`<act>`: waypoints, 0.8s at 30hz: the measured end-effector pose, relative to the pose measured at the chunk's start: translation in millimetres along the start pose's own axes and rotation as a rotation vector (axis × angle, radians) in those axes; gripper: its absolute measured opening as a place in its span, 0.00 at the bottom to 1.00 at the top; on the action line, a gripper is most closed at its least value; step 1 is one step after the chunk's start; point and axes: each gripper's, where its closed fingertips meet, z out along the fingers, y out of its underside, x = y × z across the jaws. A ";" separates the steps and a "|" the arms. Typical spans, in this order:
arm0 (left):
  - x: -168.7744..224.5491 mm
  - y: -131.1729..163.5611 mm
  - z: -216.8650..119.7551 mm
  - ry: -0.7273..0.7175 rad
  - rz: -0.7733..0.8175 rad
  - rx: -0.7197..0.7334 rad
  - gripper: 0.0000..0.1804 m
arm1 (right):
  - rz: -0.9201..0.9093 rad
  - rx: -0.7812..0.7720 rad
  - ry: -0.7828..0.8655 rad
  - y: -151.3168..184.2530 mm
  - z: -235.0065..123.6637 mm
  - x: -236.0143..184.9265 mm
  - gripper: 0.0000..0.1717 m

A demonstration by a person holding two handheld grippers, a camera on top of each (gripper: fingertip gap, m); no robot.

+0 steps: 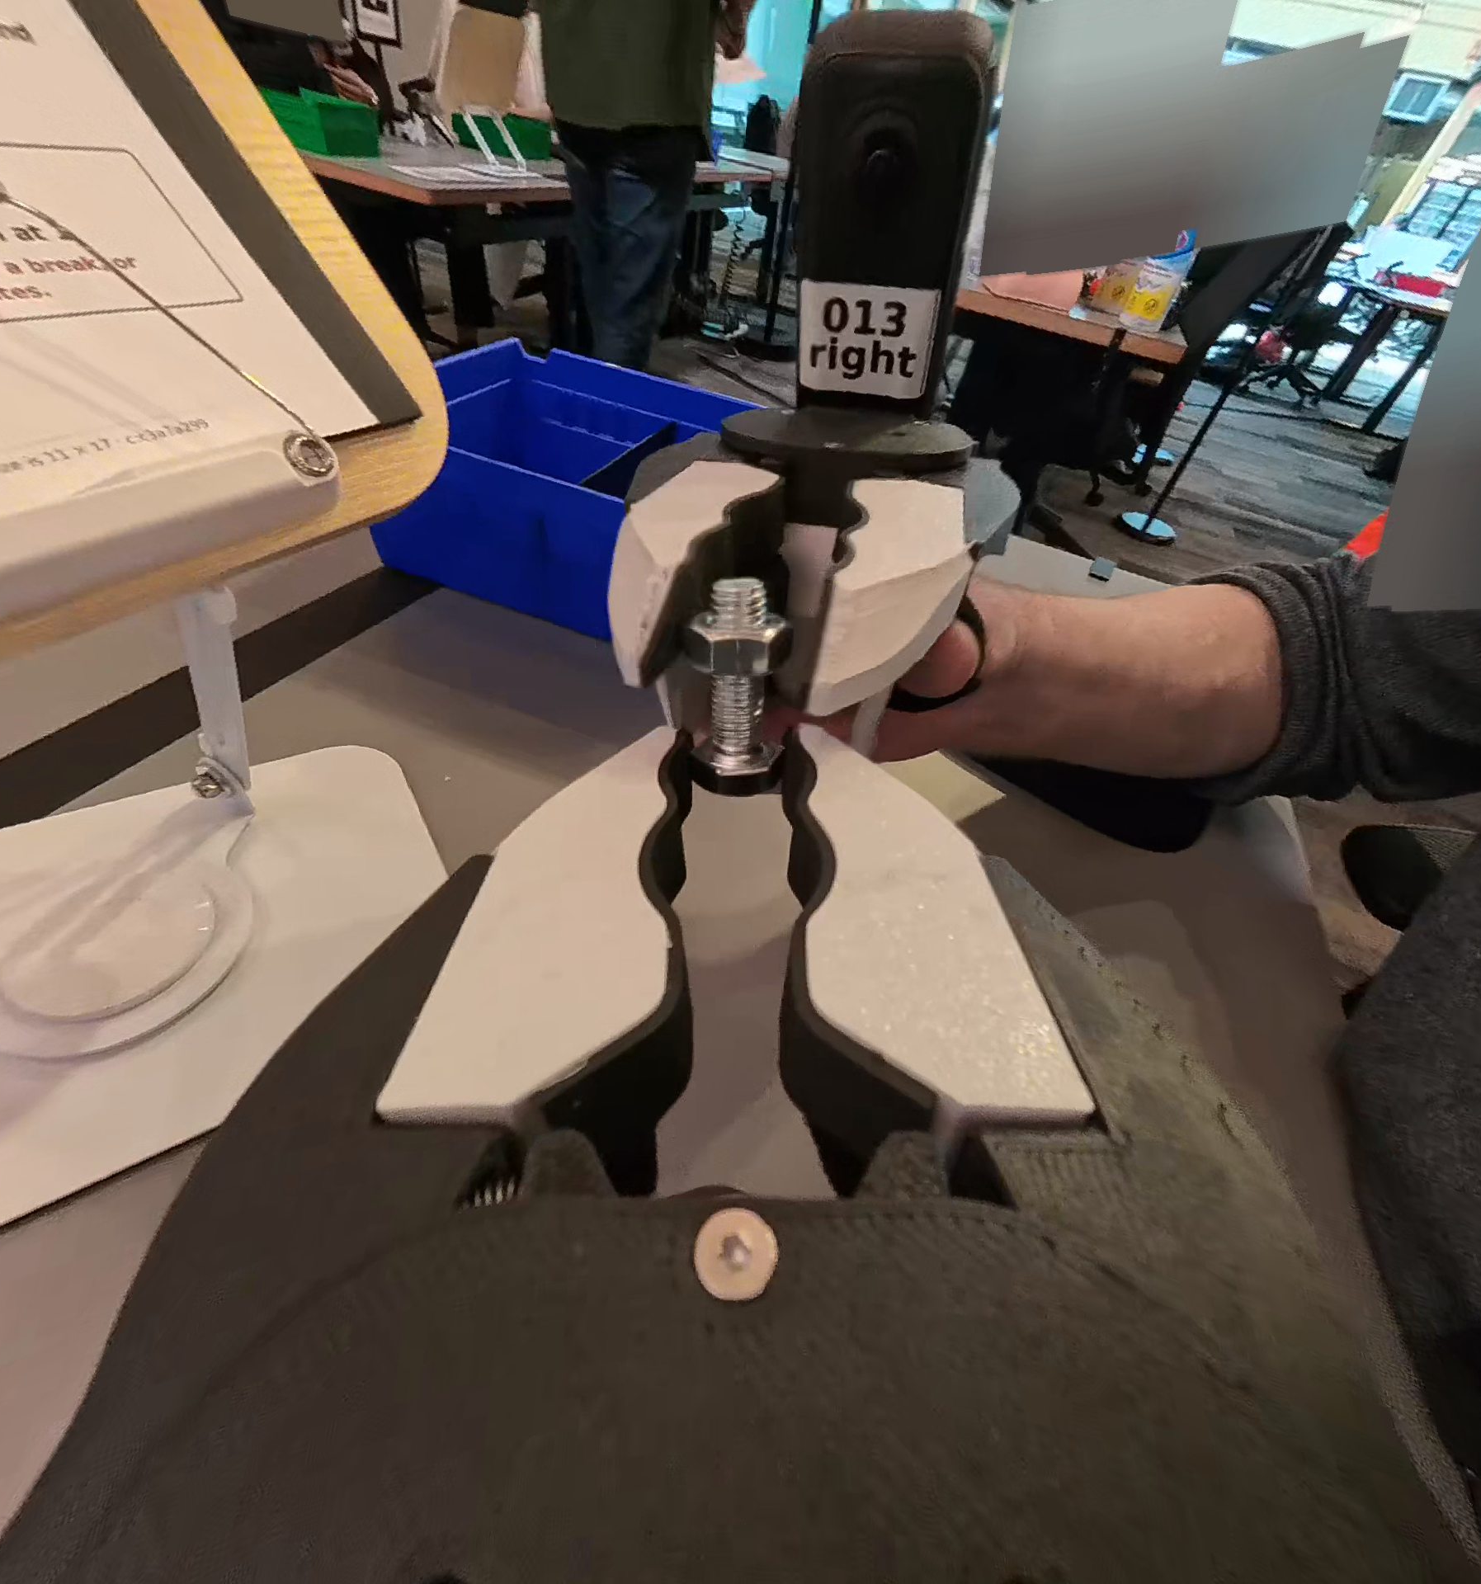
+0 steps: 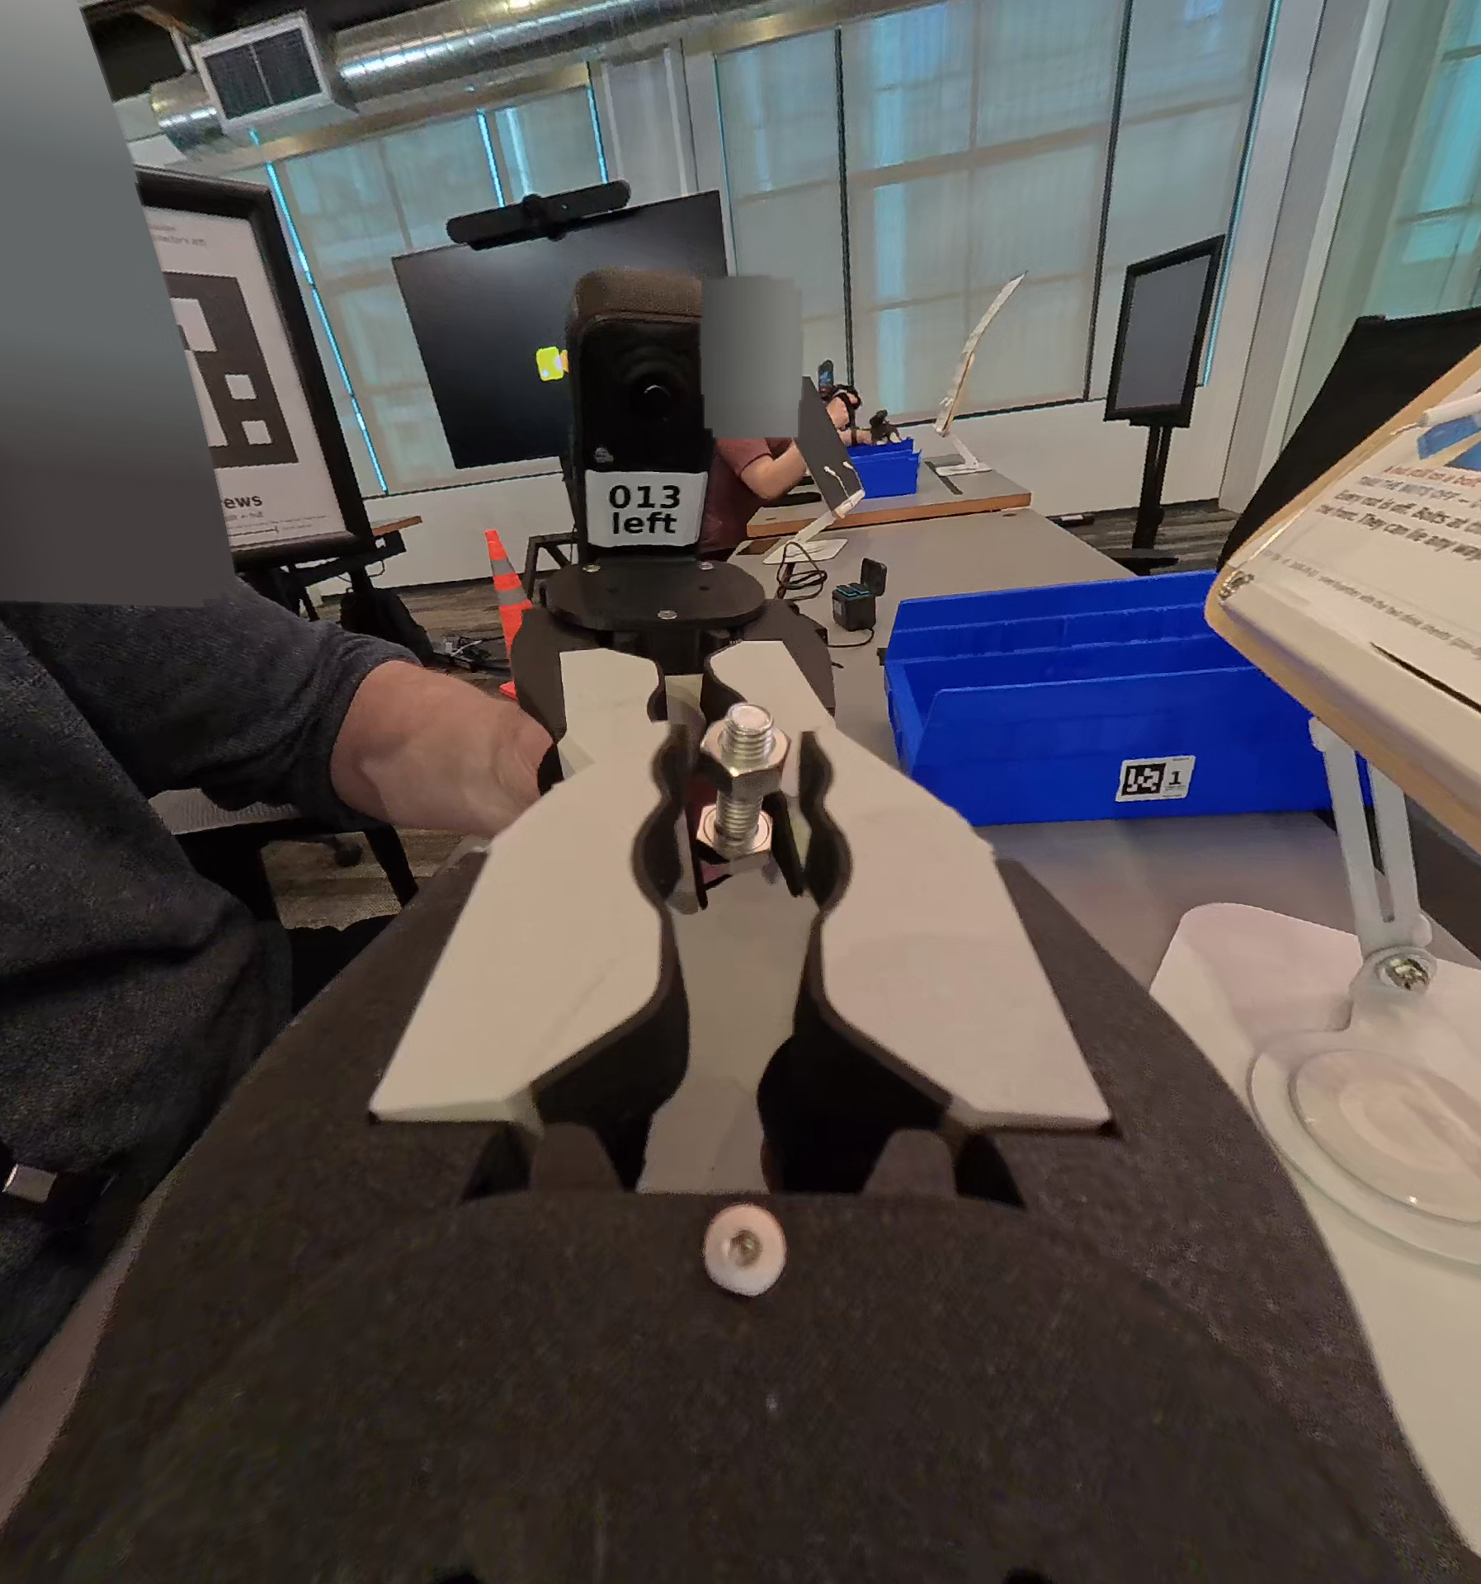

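Both grippers are meeting on one upright steel bolt (image 1: pixel 732 694) above the grey table (image 1: pixel 497 686). The left gripper (image 1: pixel 735 776) is pinching its hex head, while the right gripper (image 2: pixel 741 810) is clamping the hex nut (image 2: pixel 749 759) threaded near the top. Blue bin (image 2: pixel 1062 729) is sitting just beyond

We see an evenly lit, bright indoor room in both views; daylight comes through the tall windows (image 2: pixel 934 257) behind the dark screen (image 2: pixel 497 343). Shadows on the grey counter (image 1: pixel 462 686) are soft and faint. The wide-angle lens bends straight lines near the edges, as on the tilted board (image 1: pixel 205 343). The bolt (image 1: pixel 732 677) is sharp in the left wrist view, while the hand (image 1: pixel 1062 677) and far background look slightly blurred. Glare glints on the bolt's threads.
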 end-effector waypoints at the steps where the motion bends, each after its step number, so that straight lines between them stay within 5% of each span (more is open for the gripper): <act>1: -0.7 -0.2 -0.6 -0.002 -0.003 0.013 0.11 | 0.003 -0.002 0.005 -0.2 -0.4 0.7 0.18; 24: 8.2 -7.3 -8.9 0.075 -0.005 0.142 0.11 | -0.013 0.071 -0.023 -12.3 -4.0 -3.6 0.23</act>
